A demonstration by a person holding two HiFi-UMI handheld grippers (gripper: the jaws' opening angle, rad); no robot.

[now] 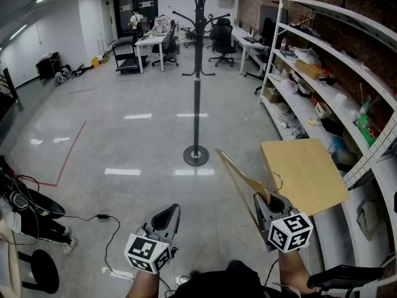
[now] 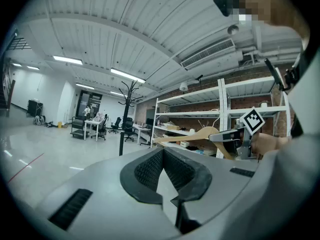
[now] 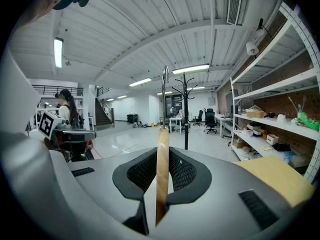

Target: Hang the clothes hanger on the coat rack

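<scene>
Glossy grey floor (image 1: 136, 141) bearing the coat rack (image 1: 196, 104), a red line (image 1: 72, 151), perhaps a charger cable (image 1: 101, 216).

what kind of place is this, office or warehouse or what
Probably an open-plan office or lab workspace: desks and office chairs stand at the far end, long metal shelves loaded with boxes and parts run along a brick wall, and a coat rack stands on the polished floor.

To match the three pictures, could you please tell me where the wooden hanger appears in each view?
Head view: hanger at lower right, rising from the right tongs.
Left gripper view: right of centre, before the shelves.
Right gripper view: centre, edge-on between the tongs.
Shared landmark: the black coat rack, in all three.
</scene>
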